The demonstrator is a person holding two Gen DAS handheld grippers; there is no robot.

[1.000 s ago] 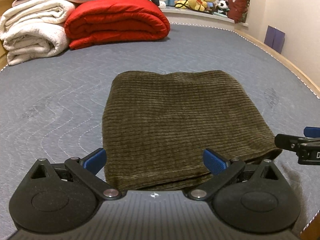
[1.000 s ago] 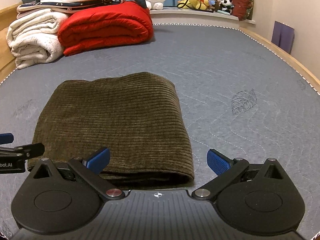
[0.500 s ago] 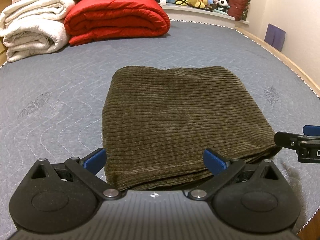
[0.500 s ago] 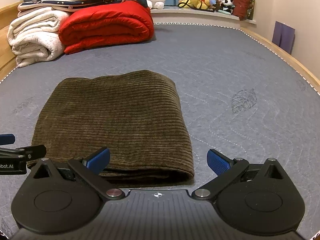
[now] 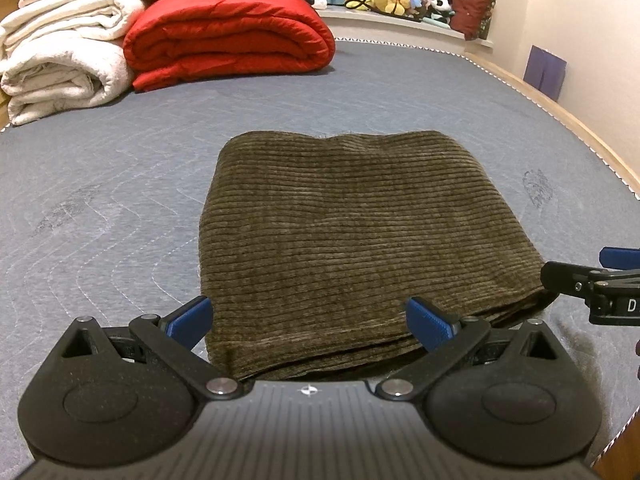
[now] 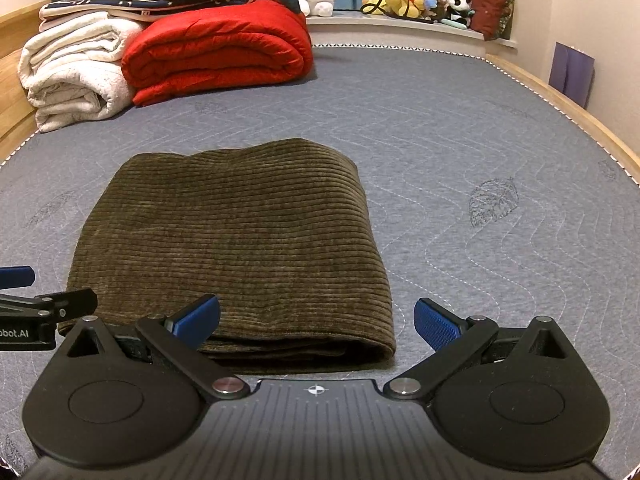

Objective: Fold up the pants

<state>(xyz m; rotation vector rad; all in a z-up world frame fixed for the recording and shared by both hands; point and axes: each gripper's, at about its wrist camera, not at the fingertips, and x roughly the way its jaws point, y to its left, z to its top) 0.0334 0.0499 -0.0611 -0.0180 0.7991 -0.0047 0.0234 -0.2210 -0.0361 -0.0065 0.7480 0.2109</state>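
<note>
Grippers backed off; 1 pants (image 5: 352, 236) folded.

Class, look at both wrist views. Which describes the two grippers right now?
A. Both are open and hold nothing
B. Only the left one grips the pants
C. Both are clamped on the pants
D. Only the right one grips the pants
A: the left gripper and right gripper both show spread blue fingers, with the folded olive corduroy pants lying flat on the mattress, gripped by neither.

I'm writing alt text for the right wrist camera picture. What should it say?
Folded olive corduroy pants lie flat on a grey quilted mattress, just beyond the open, empty right tongs. The left tongs poke in at the left edge; a red comforter and white blankets sit behind.
</note>
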